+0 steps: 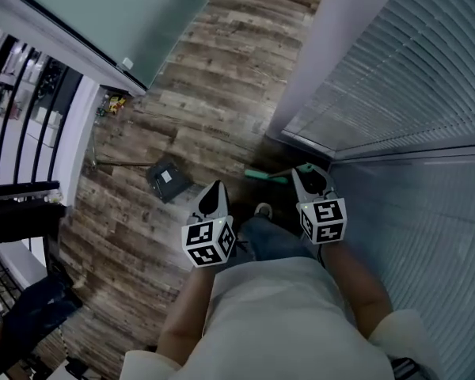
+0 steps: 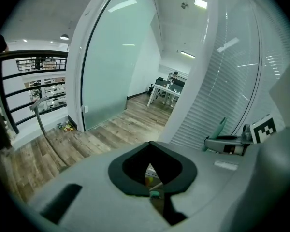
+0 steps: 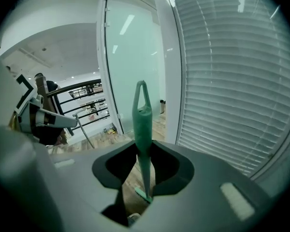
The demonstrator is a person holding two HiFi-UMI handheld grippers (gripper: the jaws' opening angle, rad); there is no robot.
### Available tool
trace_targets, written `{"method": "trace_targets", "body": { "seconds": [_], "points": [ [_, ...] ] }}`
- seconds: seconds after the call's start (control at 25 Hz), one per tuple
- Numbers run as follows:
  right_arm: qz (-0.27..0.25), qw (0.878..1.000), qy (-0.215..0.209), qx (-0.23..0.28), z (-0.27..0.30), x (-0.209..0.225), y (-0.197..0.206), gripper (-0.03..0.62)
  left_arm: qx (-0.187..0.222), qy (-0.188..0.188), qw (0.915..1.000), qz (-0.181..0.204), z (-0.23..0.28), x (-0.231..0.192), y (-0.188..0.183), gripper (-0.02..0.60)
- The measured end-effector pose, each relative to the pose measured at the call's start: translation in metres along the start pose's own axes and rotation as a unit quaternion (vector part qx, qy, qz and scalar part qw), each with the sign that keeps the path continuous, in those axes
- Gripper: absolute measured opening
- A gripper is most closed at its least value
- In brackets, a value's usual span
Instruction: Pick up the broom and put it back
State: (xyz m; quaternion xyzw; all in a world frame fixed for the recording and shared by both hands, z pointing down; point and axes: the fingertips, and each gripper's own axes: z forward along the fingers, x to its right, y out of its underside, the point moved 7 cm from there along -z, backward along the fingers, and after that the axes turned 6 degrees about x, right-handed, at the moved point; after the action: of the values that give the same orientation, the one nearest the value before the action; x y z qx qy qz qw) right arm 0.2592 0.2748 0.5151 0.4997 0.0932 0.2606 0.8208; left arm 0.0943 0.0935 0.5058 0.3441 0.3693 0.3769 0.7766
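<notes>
The broom's green handle [image 1: 266, 177] sticks out to the left of my right gripper [image 1: 305, 172] in the head view, above the wooden floor. In the right gripper view the green handle [image 3: 144, 129] stands upright between the jaws, its looped end on top, and my right gripper [image 3: 146, 175] is shut on it. My left gripper [image 1: 214, 187] hangs beside it on the left, its fingers drawn to a point with nothing in them. In the left gripper view the left gripper [image 2: 152, 178] shows only a thin slit. The broom head is hidden.
A grey dustpan [image 1: 168, 179] with a long thin handle lies on the floor ahead and left. A black railing [image 1: 24, 188] runs along the left. A slatted blind wall [image 1: 412, 70] stands close on the right, and a frosted glass panel [image 1: 103, 14] further ahead.
</notes>
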Motion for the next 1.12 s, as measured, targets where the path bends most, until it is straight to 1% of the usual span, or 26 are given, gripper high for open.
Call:
{"method": "trace_targets", "body": {
  "seconds": [0.24,0.44,0.76,1.12],
  "points": [
    [0.003,1.0,0.013,-0.013,0.017,0.03,0.023,0.103,-0.015,0.002,0.9999,0.006,0.023,0.015,0.011,0.008],
    [0.013,0.999,0.026,-0.018,0.031,0.051,0.045,0.103,-0.02,0.008,0.9996,0.019,0.036,0.023,0.021,0.008],
    [0.032,0.998,0.039,-0.024,0.053,0.08,0.073,0.103,-0.031,-0.003,0.9992,0.024,0.052,0.023,0.032,0.008],
    [0.05,0.997,0.055,-0.032,0.068,0.104,0.083,0.103,-0.046,-0.001,0.9985,0.029,0.063,0.026,0.038,0.008]
  ]
}}
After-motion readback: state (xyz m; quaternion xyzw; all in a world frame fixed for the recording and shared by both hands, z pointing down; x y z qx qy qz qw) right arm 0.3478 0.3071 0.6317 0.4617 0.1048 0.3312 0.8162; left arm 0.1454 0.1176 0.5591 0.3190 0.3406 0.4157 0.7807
